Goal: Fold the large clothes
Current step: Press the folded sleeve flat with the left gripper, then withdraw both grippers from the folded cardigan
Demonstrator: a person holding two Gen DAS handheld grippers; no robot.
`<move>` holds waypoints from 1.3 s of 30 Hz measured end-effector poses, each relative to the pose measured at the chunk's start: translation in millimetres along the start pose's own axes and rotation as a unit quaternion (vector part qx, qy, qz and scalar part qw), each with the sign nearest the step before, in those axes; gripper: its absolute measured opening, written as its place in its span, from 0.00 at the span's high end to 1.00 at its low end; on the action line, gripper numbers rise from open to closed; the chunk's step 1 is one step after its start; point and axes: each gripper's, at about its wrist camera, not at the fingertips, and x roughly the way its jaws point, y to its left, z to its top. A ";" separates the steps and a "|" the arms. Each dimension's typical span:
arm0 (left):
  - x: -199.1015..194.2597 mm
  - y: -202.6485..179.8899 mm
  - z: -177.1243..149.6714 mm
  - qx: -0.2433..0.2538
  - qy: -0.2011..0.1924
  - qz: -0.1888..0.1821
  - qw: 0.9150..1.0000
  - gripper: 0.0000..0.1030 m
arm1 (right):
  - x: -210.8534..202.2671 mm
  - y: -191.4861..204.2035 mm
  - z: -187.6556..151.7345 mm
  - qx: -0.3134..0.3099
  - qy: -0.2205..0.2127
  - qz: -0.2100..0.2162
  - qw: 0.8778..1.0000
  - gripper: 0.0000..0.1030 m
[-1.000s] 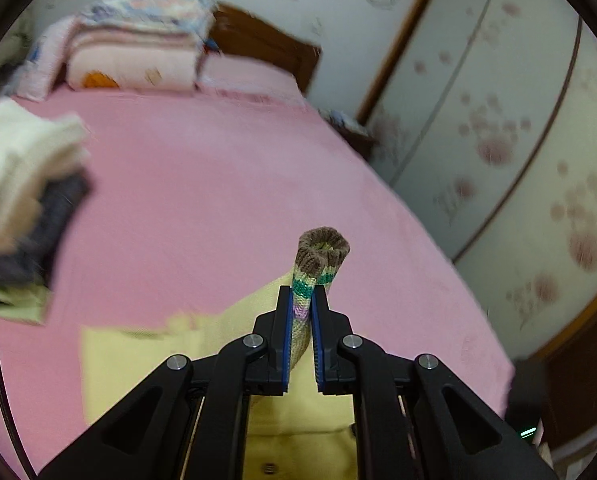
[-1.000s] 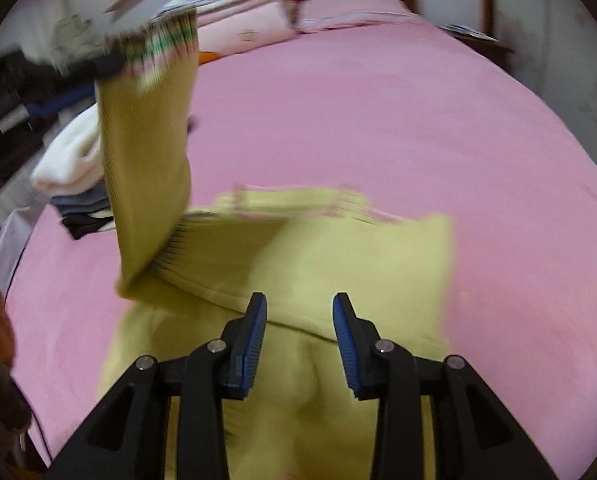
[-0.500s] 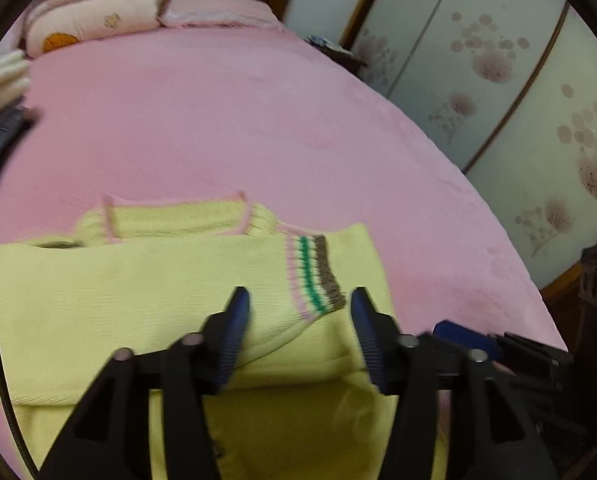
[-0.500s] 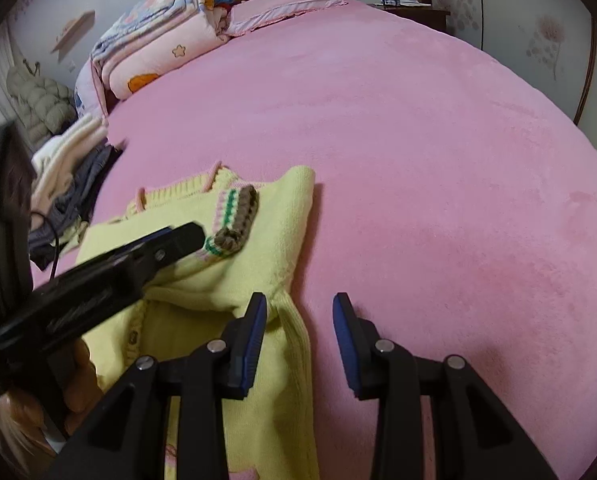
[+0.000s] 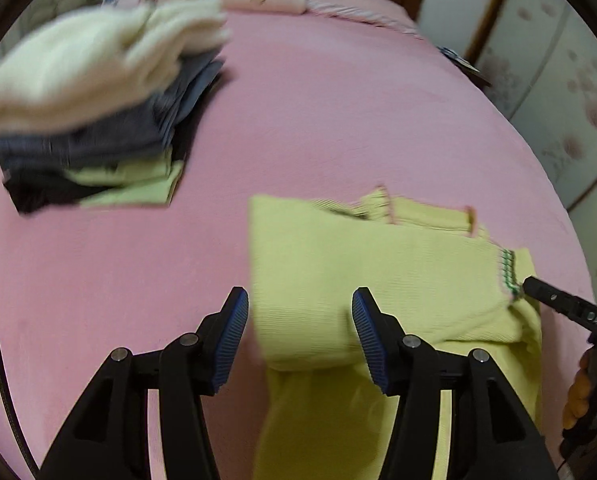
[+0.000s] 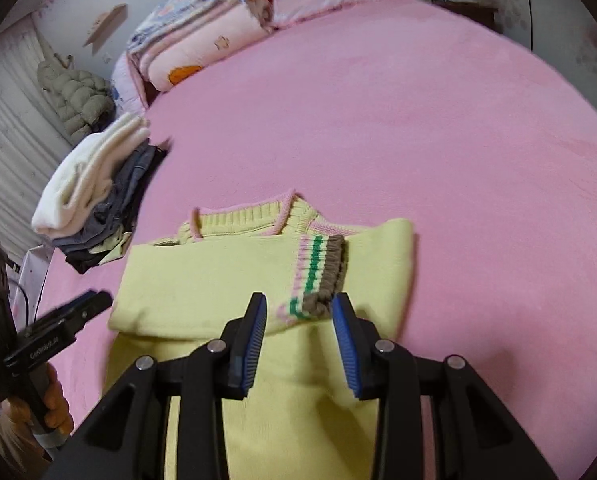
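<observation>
Clothes stack (image 5: pixel 94 120): far left on the bed (image 5: pixel 338 120), well apart from my grippers.
Left hand-held gripper (image 5: pixel 298 344): jaws wide, holding nothing, over the sweater's left edge.
Yellow sweater (image 6: pixel 226 276): flat on the bed, sleeve folded across the chest.
Striped cuff (image 6: pixel 318 276): just ahead of my right fingertips.
Right hand-held gripper (image 6: pixel 298 344): jaws wide, empty, above the sweater.

Pale yellow knitted sweater (image 6: pixel 226 276): pink trim at neck, cuff (image 6: pixel 318 280) striped pink, green, brown. Soft pink bed cover (image 6: pixel 438 128): plain pink. Pile of folded clothes (image 5: pixel 98 108): cream on top, grey-blue under, then black and light green. Both black tools, left tool (image 5: pixel 298 332) and right tool (image 6: pixel 300 338): blue ridged pads. Folded quilt (image 6: pixel 202 36): pink with orange and blue pictures.
</observation>
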 end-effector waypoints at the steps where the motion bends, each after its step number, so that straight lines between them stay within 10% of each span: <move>1: 8.4 7.2 0.0 -0.013 0.011 -0.009 1.000 0.49 | 9.2 -1.8 2.3 0.012 0.008 -0.001 1.000 0.66; 8: 51.9 21.2 2.8 -0.068 0.054 -0.074 0.993 0.49 | 31.4 -7.3 -5.2 0.042 0.011 -0.010 0.999 0.77; 10: 51.0 19.0 7.9 -0.063 0.048 -0.071 0.994 0.61 | 27.8 -4.4 -7.0 0.024 0.004 -0.024 0.999 0.94; 15: 50.4 -1.8 7.1 -0.006 0.028 -0.035 0.999 0.64 | -4.7 0.7 -12.7 -0.009 -0.062 -0.056 0.996 0.95; 21: 53.8 -11.5 4.6 0.033 0.029 -0.007 0.999 0.65 | 19.7 -1.8 -19.5 -0.013 -0.020 -0.095 0.995 0.94; 29: 2.4 -23.5 -7.8 0.078 0.022 0.044 0.996 0.28 | -18.4 23.5 -29.6 -0.037 -0.018 -0.097 0.994 0.91; 39: -23.5 -44.6 -54.0 0.071 0.073 0.035 0.994 0.28 | -26.7 41.4 -64.5 -0.042 0.016 -0.077 0.996 0.81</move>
